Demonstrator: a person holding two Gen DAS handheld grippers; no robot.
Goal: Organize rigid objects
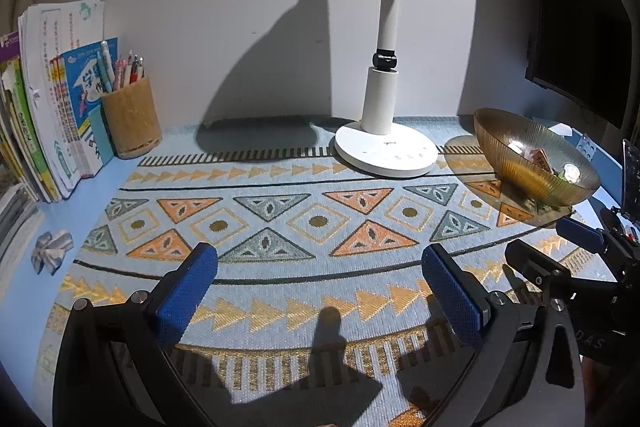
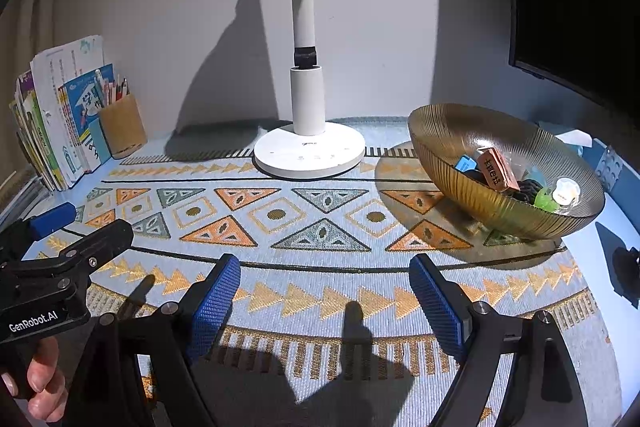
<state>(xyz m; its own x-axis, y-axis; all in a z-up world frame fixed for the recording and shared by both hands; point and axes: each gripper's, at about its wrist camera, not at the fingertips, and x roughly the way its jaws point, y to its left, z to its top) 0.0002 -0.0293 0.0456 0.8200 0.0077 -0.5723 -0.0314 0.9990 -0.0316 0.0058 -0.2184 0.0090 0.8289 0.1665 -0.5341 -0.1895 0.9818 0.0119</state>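
Note:
A ribbed amber glass bowl stands at the right on the patterned mat. It holds an orange box, a blue item, a green item, a white cap and something black. The bowl also shows in the left wrist view. My left gripper is open and empty above the mat; my right gripper is open and empty beside it, left of the bowl. A small grey jack-shaped piece lies on the blue desk at the far left.
A white desk lamp stands at the back middle. A wooden pen holder and upright books are at the back left. A dark monitor hangs at the right. A blue perforated brick lies behind the bowl.

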